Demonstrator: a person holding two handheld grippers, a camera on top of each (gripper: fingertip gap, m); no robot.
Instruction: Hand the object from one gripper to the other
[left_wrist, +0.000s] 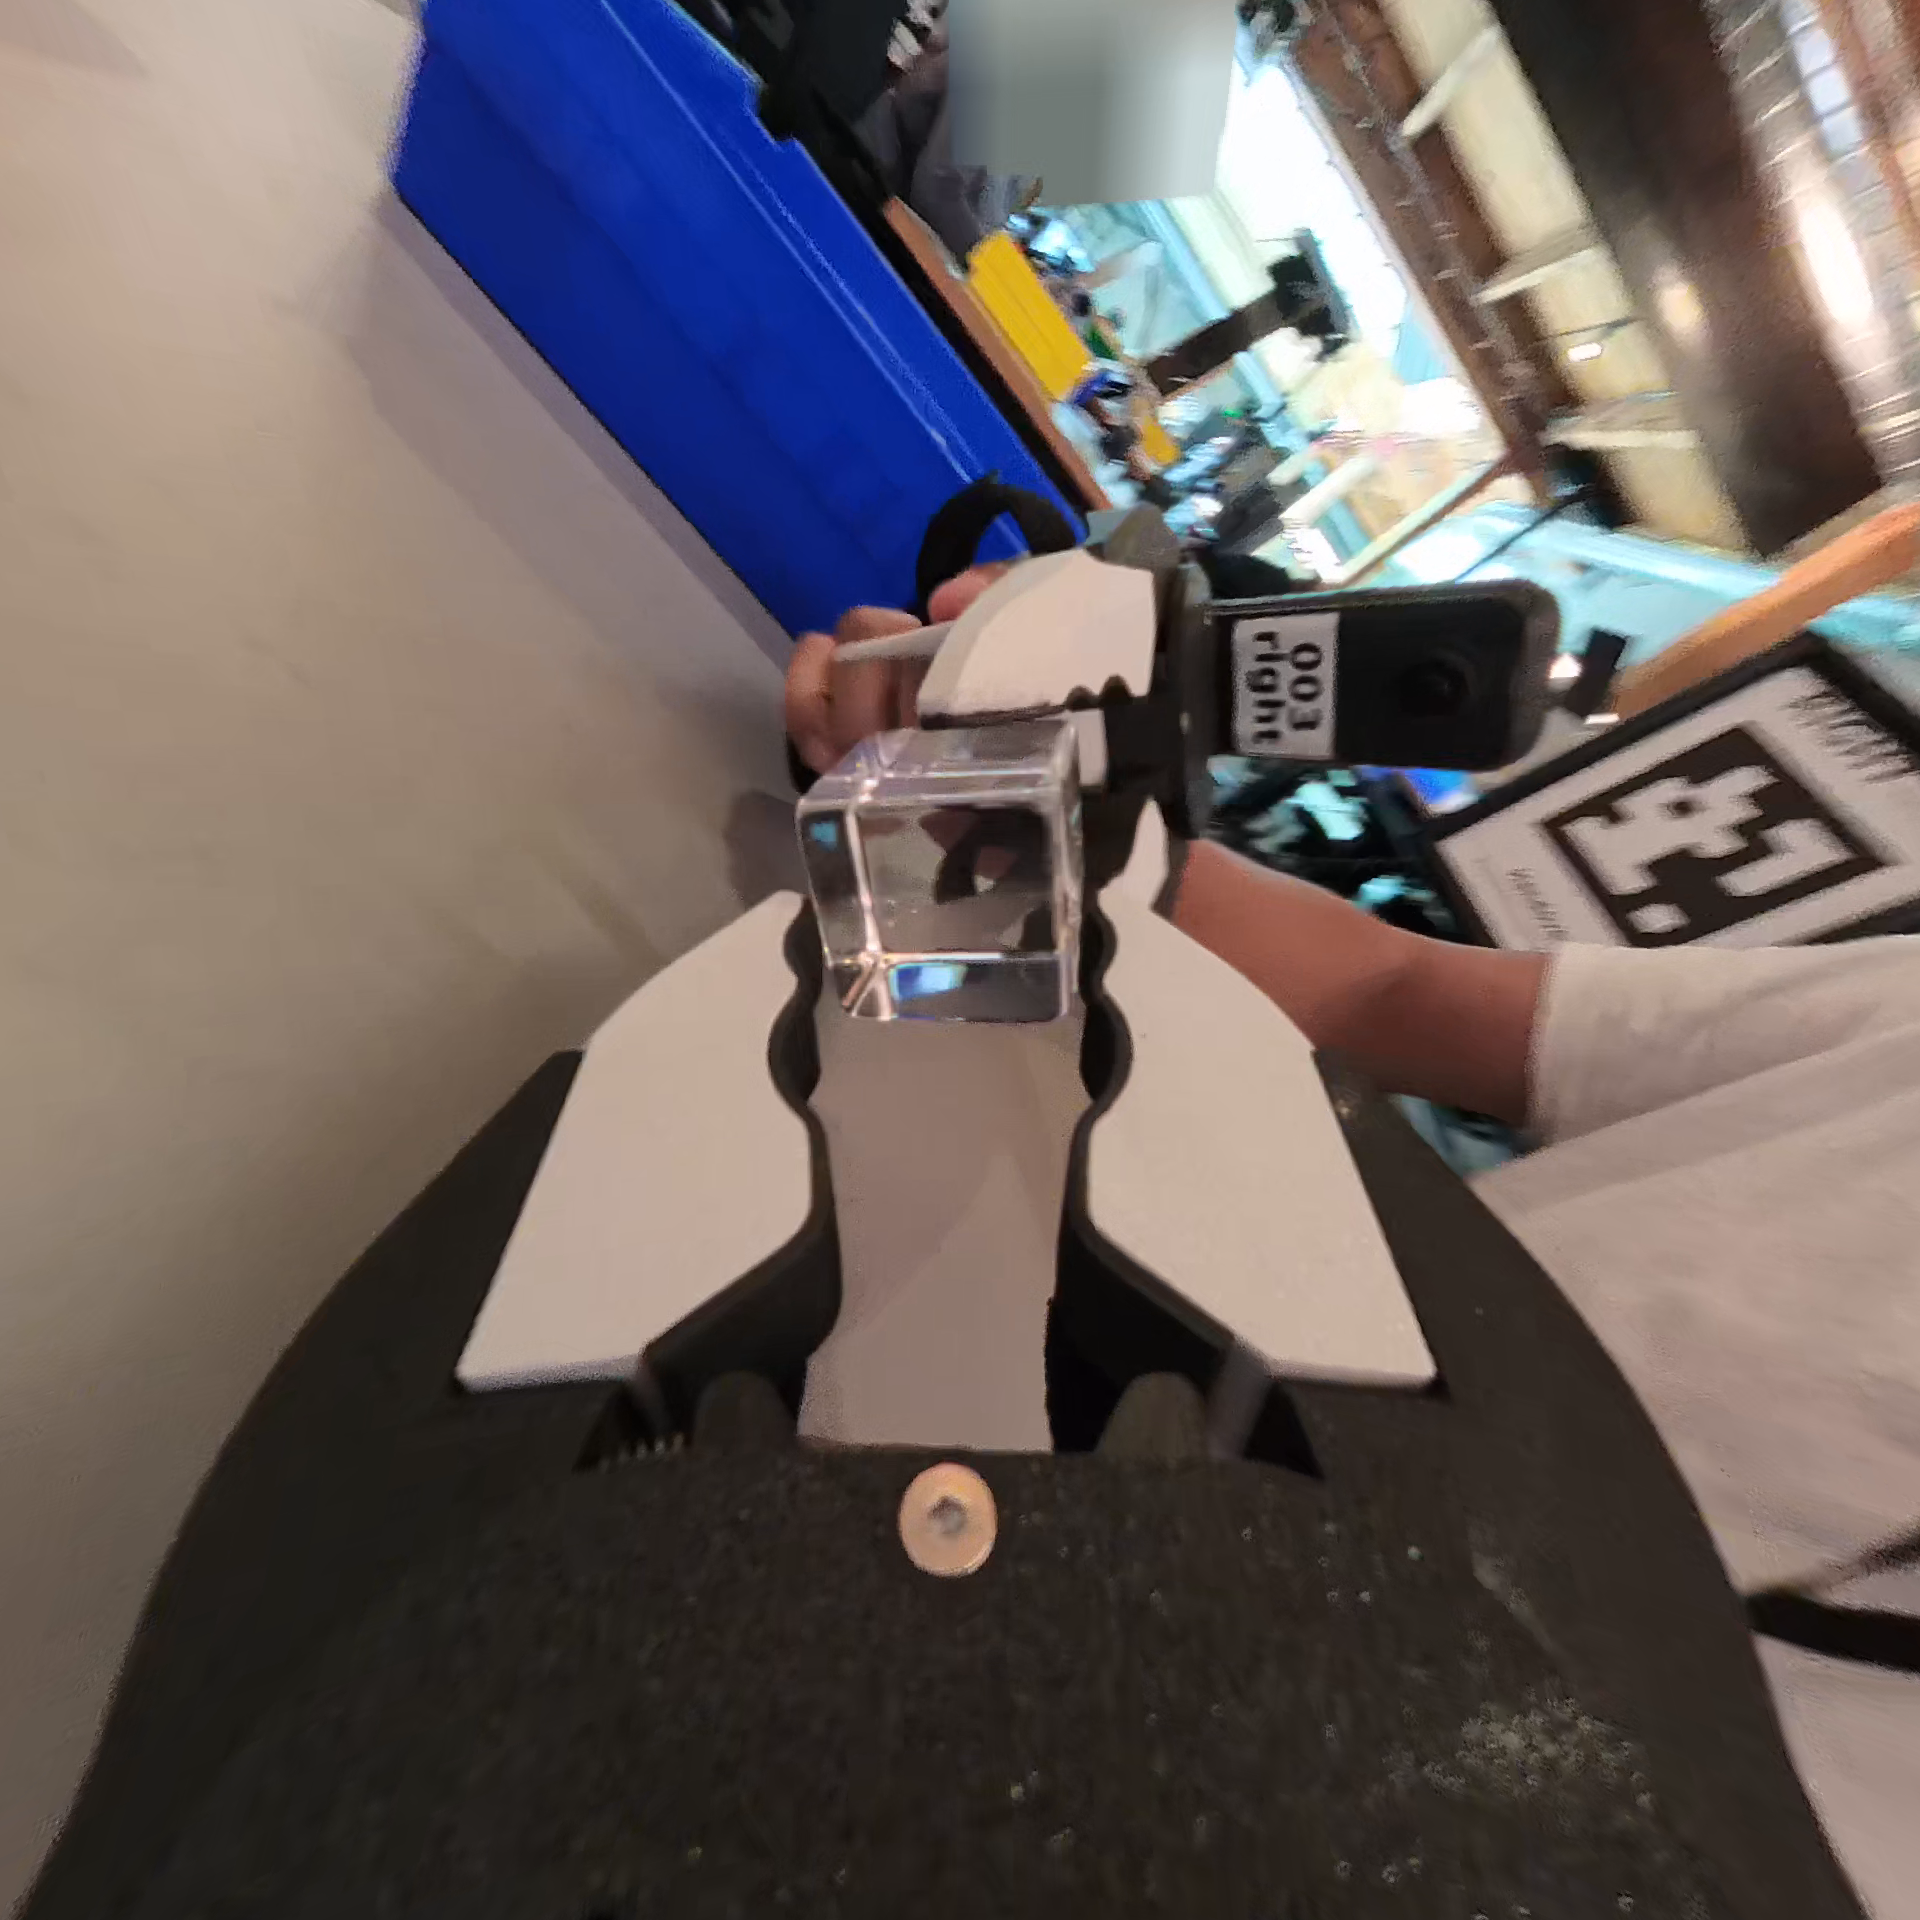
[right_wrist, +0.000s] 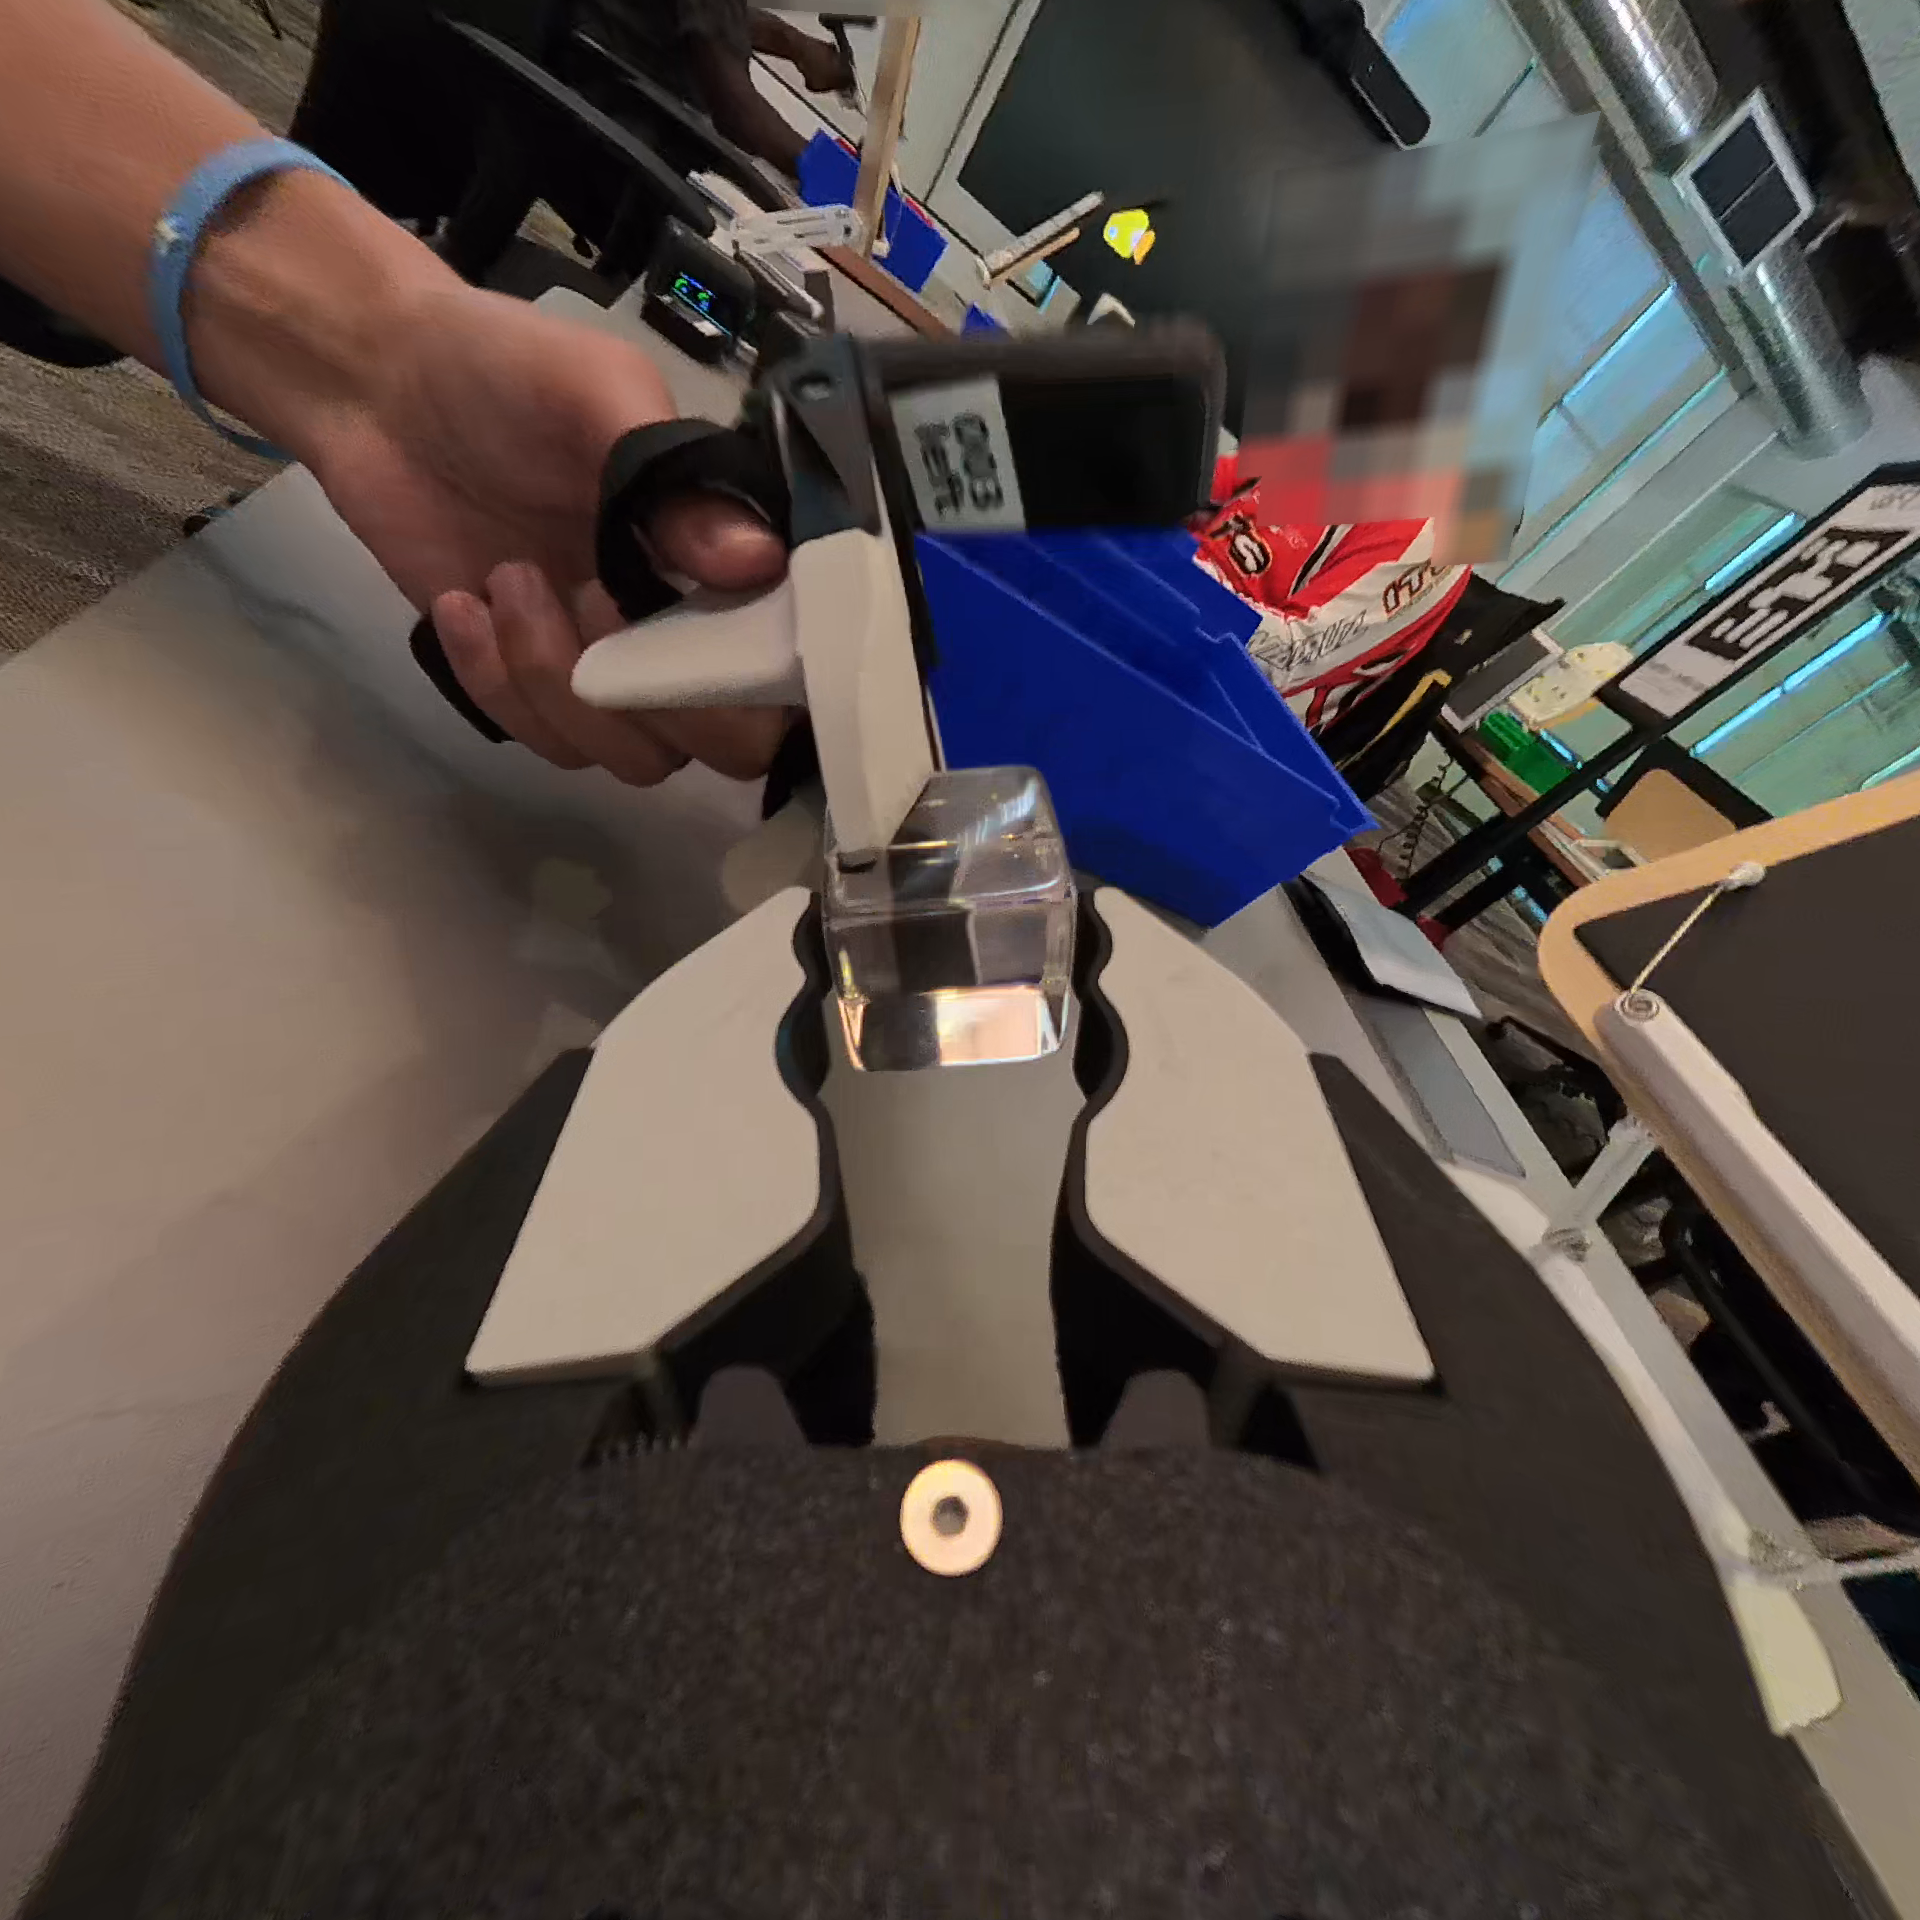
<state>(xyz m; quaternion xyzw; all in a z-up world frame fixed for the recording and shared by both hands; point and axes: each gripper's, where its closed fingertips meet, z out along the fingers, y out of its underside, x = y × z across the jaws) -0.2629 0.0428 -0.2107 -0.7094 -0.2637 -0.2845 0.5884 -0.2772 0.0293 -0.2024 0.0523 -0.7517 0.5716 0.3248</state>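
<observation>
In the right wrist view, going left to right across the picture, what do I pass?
Blue wristband → hand holding the left gripper → clear cube → blue bin → wood-rimmed black board.

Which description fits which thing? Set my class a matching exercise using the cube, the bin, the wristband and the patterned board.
Things:
1. clear cube
2. bin
3. wristband
4. patterned board

Descriptions:
A. light blue, round a wrist
B. black and white
C. transparent, between gripper fingers
D. deep blue, on the table

Pairs: 1-C, 2-D, 3-A, 4-B
</observation>
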